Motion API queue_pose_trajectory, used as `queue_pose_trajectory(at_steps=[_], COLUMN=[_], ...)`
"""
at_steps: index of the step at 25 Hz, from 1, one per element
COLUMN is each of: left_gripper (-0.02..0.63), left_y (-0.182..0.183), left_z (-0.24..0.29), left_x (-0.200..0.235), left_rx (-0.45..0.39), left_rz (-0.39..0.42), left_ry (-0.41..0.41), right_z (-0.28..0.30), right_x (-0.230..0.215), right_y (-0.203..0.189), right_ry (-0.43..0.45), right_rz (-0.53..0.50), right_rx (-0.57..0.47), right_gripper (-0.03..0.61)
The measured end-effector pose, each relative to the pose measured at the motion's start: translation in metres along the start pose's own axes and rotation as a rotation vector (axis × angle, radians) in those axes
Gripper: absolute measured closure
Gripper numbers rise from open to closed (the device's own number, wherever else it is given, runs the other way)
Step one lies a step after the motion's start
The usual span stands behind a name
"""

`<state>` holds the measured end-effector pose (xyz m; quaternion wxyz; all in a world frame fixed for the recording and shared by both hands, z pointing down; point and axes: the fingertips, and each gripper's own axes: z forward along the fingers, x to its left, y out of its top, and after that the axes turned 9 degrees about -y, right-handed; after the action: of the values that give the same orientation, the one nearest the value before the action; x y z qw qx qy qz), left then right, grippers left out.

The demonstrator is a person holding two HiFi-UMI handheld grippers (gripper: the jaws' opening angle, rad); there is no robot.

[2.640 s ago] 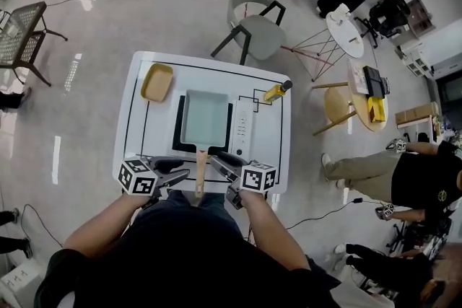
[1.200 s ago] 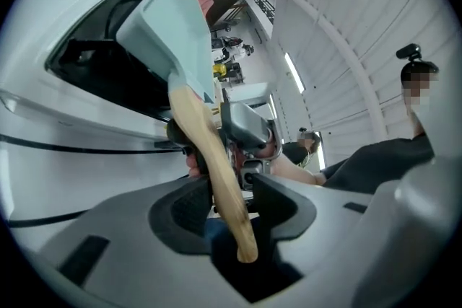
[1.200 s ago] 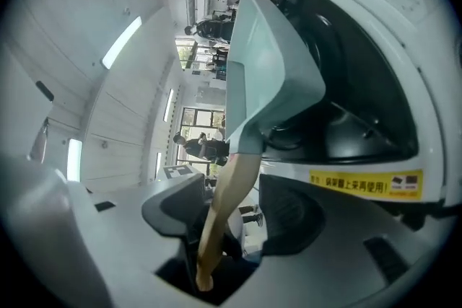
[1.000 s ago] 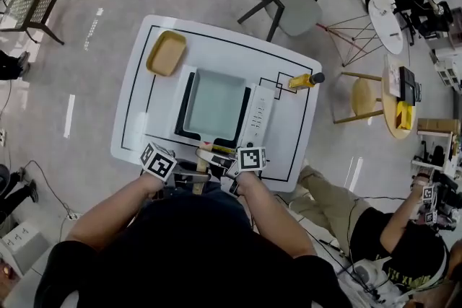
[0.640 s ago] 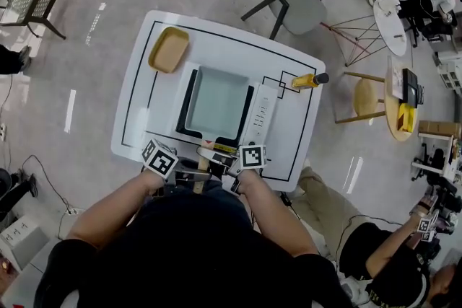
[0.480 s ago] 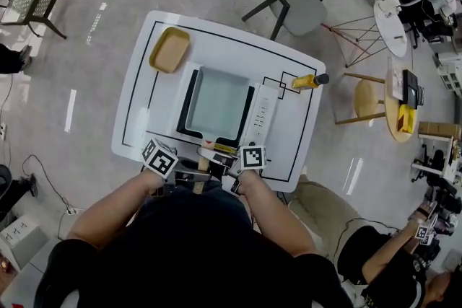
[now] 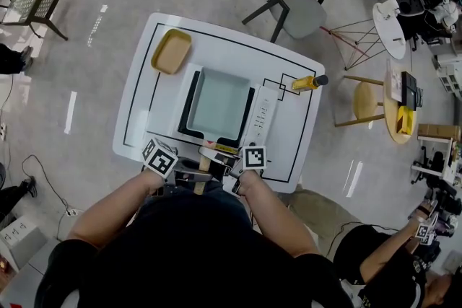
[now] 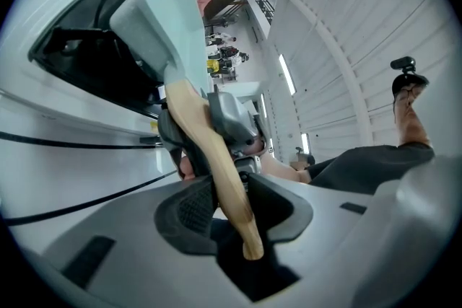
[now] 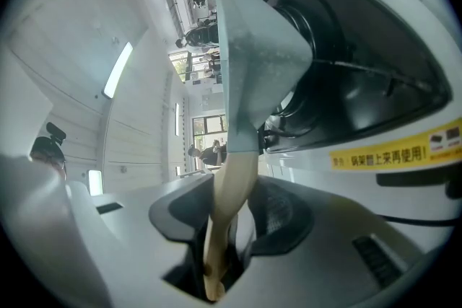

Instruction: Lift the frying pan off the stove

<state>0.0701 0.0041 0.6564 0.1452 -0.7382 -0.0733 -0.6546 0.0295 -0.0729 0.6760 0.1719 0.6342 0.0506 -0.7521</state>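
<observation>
Fingers [image 8: 193, 211] of the left gripper [image 8: 224, 207] and right gripper [image 9: 229, 216] have just been closing, the left then easing a touch, and now clamp the wooden handle [image 7: 203, 166] at the table's [image 7: 141, 83] near edge. The rectangular frying pan [image 7: 216, 103] apparently sits on the portable stove [image 7: 185, 106] mid-table: grasp made, lift not yet done.

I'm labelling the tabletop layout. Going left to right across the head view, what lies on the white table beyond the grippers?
tray → pan → stove panel → bottle
</observation>
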Motion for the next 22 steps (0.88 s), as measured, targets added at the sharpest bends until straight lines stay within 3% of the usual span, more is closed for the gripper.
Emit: queue_pose_trajectory(at_steps=[22], left_gripper=[0.471], left_y=[0.006], left_z=[0.005], left_x=[-0.030], left_rx=[0.003], left_rz=[0.067], left_ry=[-0.011], right_z=[-0.004], right_x=[0.027], right_y=[-0.001], right_ry=[0.000], right_rz=[-0.056], right_rx=[0.008], right_gripper=[0.426])
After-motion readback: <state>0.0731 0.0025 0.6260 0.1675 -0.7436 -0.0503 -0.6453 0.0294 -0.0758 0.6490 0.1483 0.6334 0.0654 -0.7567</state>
